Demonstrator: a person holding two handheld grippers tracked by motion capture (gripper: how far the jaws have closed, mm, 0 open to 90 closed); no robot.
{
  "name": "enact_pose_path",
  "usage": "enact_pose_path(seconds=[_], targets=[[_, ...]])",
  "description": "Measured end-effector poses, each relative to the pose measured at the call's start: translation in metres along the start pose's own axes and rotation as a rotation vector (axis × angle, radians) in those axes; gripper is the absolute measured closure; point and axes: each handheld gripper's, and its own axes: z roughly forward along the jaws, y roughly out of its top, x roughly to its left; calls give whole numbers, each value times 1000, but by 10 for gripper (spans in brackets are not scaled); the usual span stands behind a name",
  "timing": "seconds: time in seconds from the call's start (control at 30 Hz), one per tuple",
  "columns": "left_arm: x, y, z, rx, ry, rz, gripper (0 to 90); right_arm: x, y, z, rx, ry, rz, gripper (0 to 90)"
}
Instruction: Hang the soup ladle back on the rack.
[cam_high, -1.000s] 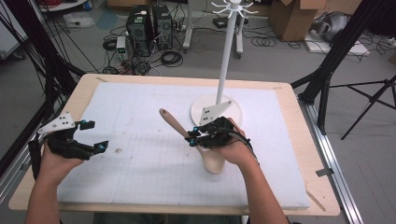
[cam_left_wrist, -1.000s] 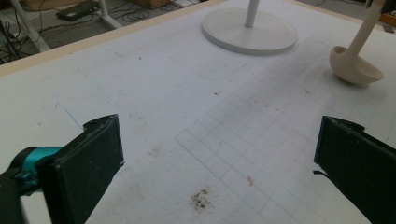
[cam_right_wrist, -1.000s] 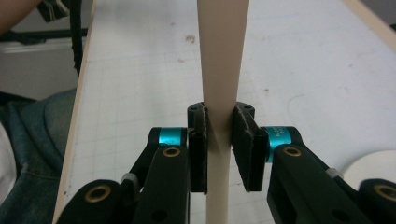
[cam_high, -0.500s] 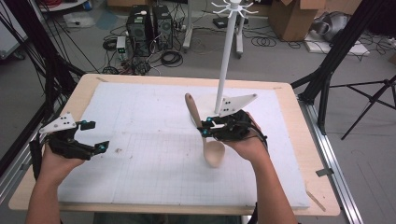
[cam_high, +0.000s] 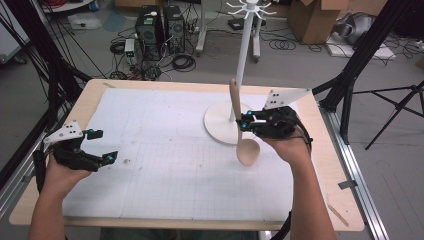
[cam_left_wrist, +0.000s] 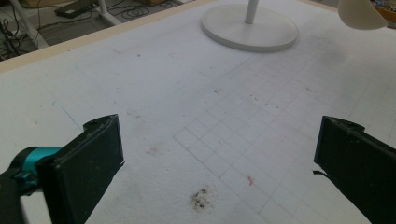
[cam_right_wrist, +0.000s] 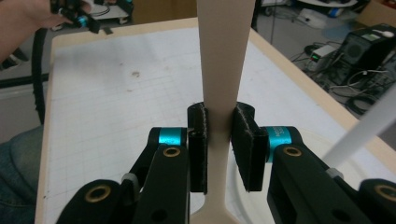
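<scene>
Right gripper (cam_right_wrist: 219, 144) clamps the wooden spoon (cam_high: 239, 127) — pads seen close-up; left gripper (cam_left_wrist: 219, 154) gapes (empty).

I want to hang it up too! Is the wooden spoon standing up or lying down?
Standing up. The wooden spoon is off the table, handle up and bowl down, pinched by the right tongs beside the white rack.

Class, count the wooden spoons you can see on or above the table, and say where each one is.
1. The wooden spoon is clamped at its handle in the right gripper, held upright above the mat, bowl down, beside the white rack.
</scene>
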Motion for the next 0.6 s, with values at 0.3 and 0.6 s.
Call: enact_pose_path(seconds=[0.3,0.6], targets=[[-1,0,2,4,-1,-1,17,-21,10,-26,-19,-57,46,768],[-1,-1,3,9,-1,0,17,-41,27,-44,-42,-115,86,768]])
